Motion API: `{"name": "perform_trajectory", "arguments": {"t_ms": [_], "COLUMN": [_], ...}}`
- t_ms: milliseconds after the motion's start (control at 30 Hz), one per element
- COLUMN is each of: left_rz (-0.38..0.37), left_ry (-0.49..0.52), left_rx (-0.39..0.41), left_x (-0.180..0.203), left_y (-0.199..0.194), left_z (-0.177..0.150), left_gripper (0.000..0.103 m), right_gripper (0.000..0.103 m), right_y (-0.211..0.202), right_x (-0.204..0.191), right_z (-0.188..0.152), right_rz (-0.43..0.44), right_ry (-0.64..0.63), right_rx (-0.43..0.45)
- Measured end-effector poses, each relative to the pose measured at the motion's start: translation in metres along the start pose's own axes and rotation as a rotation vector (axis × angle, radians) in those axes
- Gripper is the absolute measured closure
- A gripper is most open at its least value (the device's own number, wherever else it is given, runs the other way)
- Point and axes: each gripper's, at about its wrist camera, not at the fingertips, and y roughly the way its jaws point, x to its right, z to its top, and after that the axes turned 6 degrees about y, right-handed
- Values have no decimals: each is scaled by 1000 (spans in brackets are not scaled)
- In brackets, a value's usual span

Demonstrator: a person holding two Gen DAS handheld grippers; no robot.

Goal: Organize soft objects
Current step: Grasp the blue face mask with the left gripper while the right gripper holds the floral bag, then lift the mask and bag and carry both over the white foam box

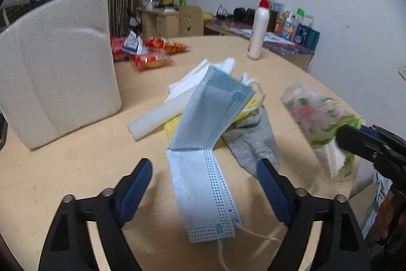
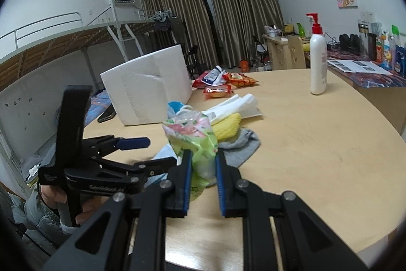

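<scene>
Left gripper (image 1: 204,170) stood with its 2 blue pads apart, a stack of blue face masks (image 1: 205,144) lying between them untouched on the round table (image 1: 76,164), against a yellow cloth (image 1: 175,125) and grey sock (image 1: 253,144). From the right wrist, the right gripper (image 2: 203,160) was clamped on a green tissue pack (image 2: 192,136), near the pile, left of the white pump bottle (image 2: 318,62).

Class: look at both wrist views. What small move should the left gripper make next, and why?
Probably ease the left gripper forward and close: its jaws stand open astride the blue mask stack, pads not touching. The right gripper already clamps the tissue pack.
</scene>
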Motion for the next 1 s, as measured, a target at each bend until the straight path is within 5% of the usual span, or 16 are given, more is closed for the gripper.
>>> {"name": "perform_trajectory", "arguments": {"t_ms": [433, 600, 700, 1000], "left_rz": [19, 57, 74, 96], "left_ry": [-10, 7, 8, 32], "left_rx": [-102, -98, -93, 12], "left_x": [0, 3, 2, 4], "left_y": [17, 17, 16, -12], "left_z": [2, 1, 0, 2], "left_gripper": [46, 86, 95, 96], "right_gripper": [82, 82, 82, 82], "right_y": [-4, -5, -7, -13], "right_x": [8, 11, 11, 7], "right_z": [-1, 0, 0, 0], "right_rz": [15, 11, 10, 4], "right_ry": [19, 26, 26, 30], "right_rx": [11, 15, 17, 33]}}
